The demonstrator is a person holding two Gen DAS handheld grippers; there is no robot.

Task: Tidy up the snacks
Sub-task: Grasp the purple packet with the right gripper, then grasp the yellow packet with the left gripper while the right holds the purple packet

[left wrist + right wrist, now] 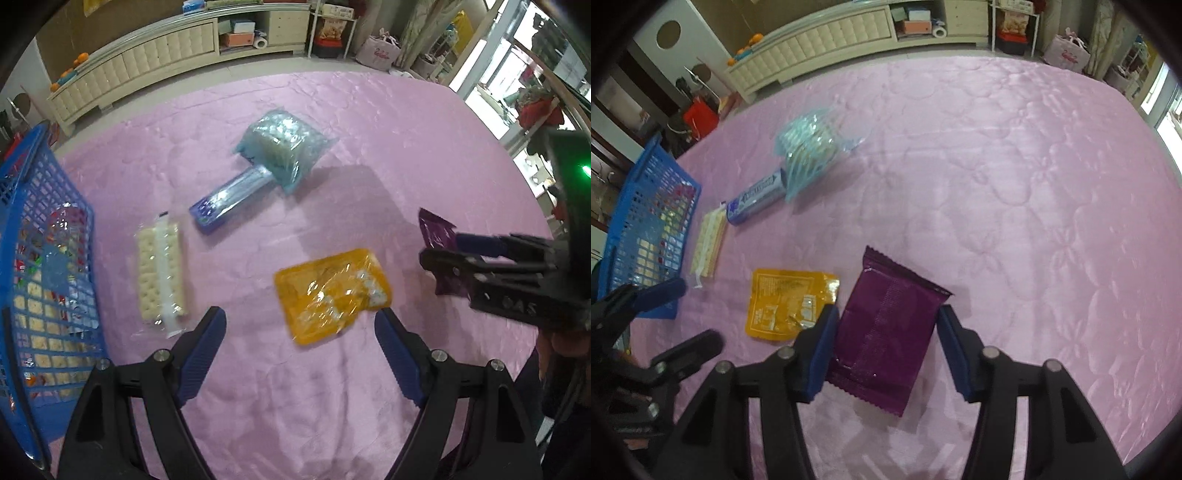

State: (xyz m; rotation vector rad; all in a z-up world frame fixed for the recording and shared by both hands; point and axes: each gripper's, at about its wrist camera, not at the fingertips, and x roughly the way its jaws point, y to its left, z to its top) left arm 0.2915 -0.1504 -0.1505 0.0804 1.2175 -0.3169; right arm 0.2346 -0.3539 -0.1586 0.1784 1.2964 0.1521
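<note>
Basket (55,206) of blue mesh, cracker packs (48,317) inside.

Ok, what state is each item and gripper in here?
Purple packet: sealed, gripped by right gripper.
Yellow pouch: lying flat on the cloth.
Cracker pack: lying loose beside the basket.
Blue basket: partly filled.
Left gripper: open, empty.

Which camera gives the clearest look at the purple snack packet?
The right wrist view: the purple packet fills the space between the right gripper's fingers, its whole back face visible. The left wrist view shows only its edges, mostly hidden behind that gripper.
</note>
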